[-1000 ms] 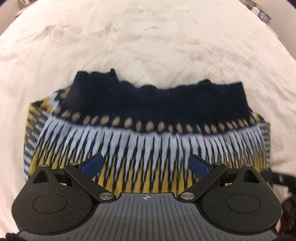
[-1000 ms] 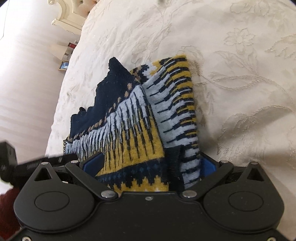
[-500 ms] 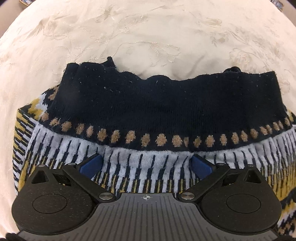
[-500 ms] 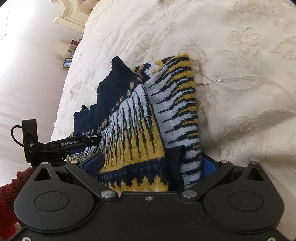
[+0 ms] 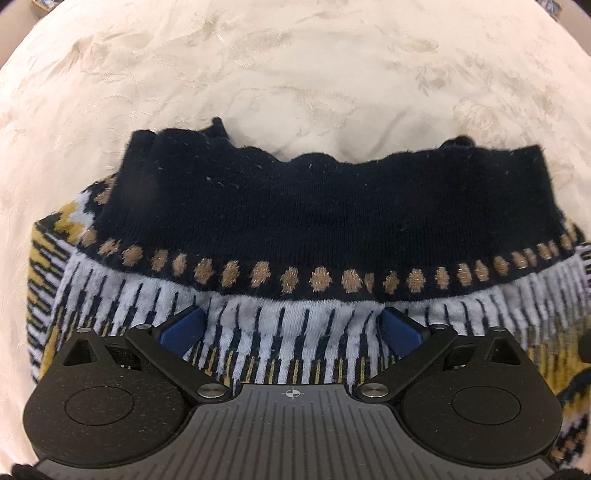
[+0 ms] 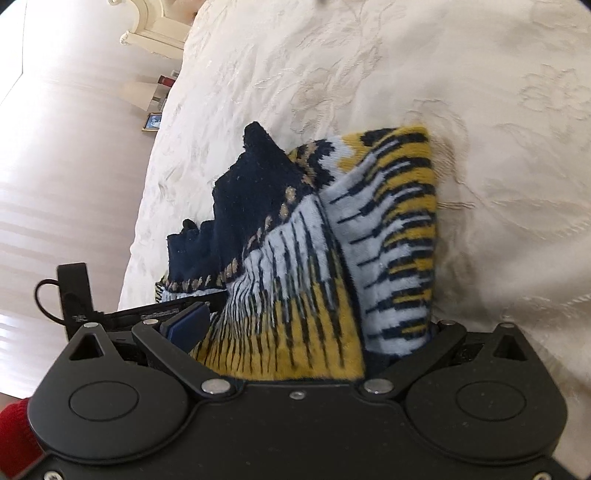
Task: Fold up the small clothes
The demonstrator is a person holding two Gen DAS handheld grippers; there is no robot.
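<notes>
In the left wrist view, your left gripper (image 5: 291, 328) is hovering low over the knitted sweater (image 5: 295, 221), which is lying folded on the cream embroidered bedspread (image 5: 295, 74); the blue pads (image 5: 183, 328) are standing wide apart with the white-and-navy striped band showing between them, so the jaws are spread and clamping nothing. The navy ribbed hem with its row of tan dots is filling the middle of the frame and hiding the bedspread behind it, and the sweater's right edge is running out of the picture. In the right wrist view, your right gripper (image 6: 295, 343) is reaching in from the sweater's side, and a thick bunch of yellow, white and navy knit is sitting between its fingers; the left blue pad (image 6: 188, 325) is showing while the other is buried under fabric (whether the jaws are truly pinching, you cannot tell from here). Only this view is showing the left gripper's black body and cable at the left, a red sleeve (image 6: 14, 432) at the bottom corner, and cream furniture (image 6: 155, 26) beyond the bed.
</notes>
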